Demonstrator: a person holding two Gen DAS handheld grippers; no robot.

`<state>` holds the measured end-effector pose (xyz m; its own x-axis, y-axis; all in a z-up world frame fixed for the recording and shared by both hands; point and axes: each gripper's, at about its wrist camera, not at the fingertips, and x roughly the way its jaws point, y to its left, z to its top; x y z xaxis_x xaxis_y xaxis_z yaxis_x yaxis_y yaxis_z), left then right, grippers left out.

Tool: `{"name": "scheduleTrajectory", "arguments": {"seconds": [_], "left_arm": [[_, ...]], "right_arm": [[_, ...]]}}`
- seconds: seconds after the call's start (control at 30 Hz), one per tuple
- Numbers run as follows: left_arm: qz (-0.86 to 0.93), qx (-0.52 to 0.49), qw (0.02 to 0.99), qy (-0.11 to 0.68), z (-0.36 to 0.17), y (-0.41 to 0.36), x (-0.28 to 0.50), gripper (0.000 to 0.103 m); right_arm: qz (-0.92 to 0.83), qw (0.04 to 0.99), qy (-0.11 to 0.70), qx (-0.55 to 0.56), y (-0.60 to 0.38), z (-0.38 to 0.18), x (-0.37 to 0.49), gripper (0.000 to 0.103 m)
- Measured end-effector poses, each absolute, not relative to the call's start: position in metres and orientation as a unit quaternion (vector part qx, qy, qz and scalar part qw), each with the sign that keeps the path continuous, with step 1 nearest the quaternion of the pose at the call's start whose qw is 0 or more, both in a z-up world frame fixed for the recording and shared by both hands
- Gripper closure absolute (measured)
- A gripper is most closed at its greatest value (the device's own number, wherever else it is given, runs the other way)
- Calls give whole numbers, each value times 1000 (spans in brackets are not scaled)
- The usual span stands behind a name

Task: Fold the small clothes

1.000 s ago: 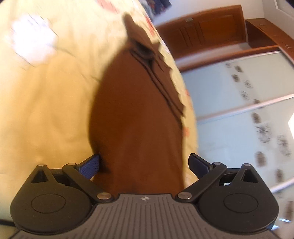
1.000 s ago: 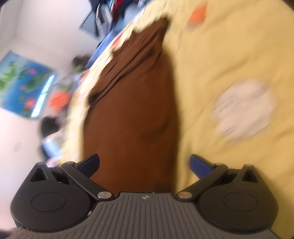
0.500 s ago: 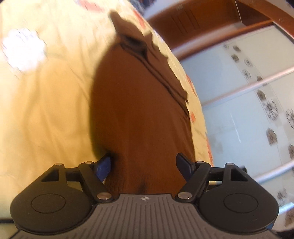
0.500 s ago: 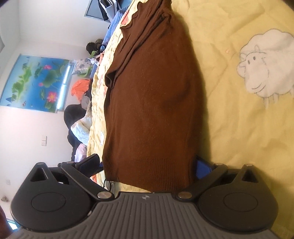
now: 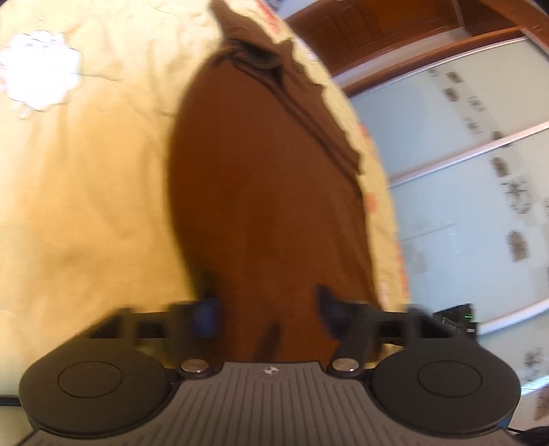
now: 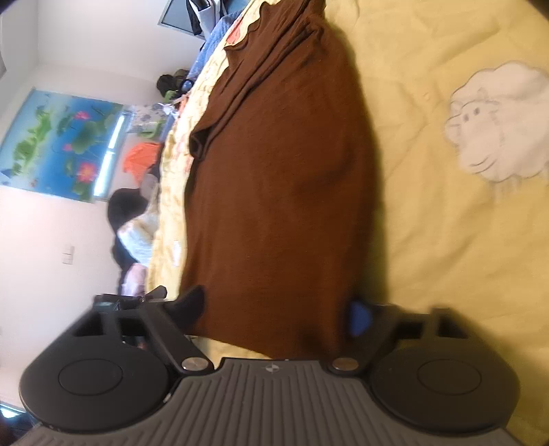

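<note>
A brown knit garment (image 5: 267, 192) lies stretched out on a yellow bedspread (image 5: 85, 192) near the bed's edge. It also shows in the right wrist view (image 6: 284, 192), with bunched folds at its far end. My left gripper (image 5: 267, 312) is partly closed, its fingers astride the near hem with cloth between them. My right gripper (image 6: 274, 308) is open, its fingers astride the garment's other end; the right finger (image 6: 358, 314) is partly under the cloth edge.
The bedspread has a white sheep print (image 6: 497, 123). Past the bed edge in the left wrist view are a sliding glass wardrobe (image 5: 463, 192) and wooden cabinets (image 5: 377, 27). The right wrist view shows a wall poster (image 6: 58, 144) and piled clothes (image 6: 137, 233) beside the bed.
Both grippers have moved in onto the garment's ends. The left gripper's fingers have narrowed around the hem. The right gripper's fingers have narrowed slightly.
</note>
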<state>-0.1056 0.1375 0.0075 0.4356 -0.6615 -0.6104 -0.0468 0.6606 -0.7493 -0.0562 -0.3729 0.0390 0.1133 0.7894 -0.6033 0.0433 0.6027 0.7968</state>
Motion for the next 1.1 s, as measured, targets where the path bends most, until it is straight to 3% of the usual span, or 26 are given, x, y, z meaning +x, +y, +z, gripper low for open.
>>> {"name": "scheduleTrajectory", "arguments": {"seconds": [0.03, 0.07, 0.1, 0.23, 0.37, 0.63, 0.7, 0.73, 0.77, 0.83, 0.87, 0.9, 0.93, 0.97, 1.1], "left_arm": [[-189, -347, 772, 499, 7, 137, -105, 85], [-182, -339, 774, 503, 7, 137, -105, 94], [-179, -329, 778, 505, 7, 139, -106, 94], [-178, -268, 809, 491, 29, 127, -105, 95], [-215, -272, 833, 432, 66, 132, -79, 95], [-213, -284, 878, 322, 109, 135, 113, 93], [-183, -264, 890, 323, 100, 134, 169, 86], [-124, -276, 885, 355, 93, 134, 192, 78], [-84, -295, 873, 379, 86, 137, 205, 75], [-74, -339, 862, 370, 72, 146, 202, 71], [-74, -352, 859, 365, 68, 149, 192, 53], [-79, -351, 861, 359, 64, 150, 177, 42], [-75, -341, 869, 350, 62, 149, 161, 19], [-64, -327, 880, 337, 59, 147, 145, 15], [-38, -308, 886, 345, 45, 153, 83, 15]], "right_arm": [[272, 667, 609, 332, -373, 38, -57, 69], [264, 671, 615, 321, -372, 34, -57, 86], [261, 672, 618, 315, -372, 30, -58, 89], [282, 680, 592, 329, -372, 30, -60, 89], [318, 684, 543, 369, -372, 47, -40, 89], [334, 733, 418, 421, -371, 63, 122, 88], [298, 749, 403, 433, -372, 50, 177, 73], [270, 752, 404, 445, -374, 40, 202, 31], [235, 757, 411, 450, -376, 30, 220, 0], [173, 777, 404, 452, -381, 23, 231, 4], [180, 774, 403, 455, -381, 20, 229, 4], [197, 769, 405, 454, -382, 19, 223, 4], [206, 773, 409, 440, -382, 18, 214, 4], [207, 783, 417, 413, -380, 19, 203, 4], [177, 812, 467, 301, -383, 20, 162, 5]]}}
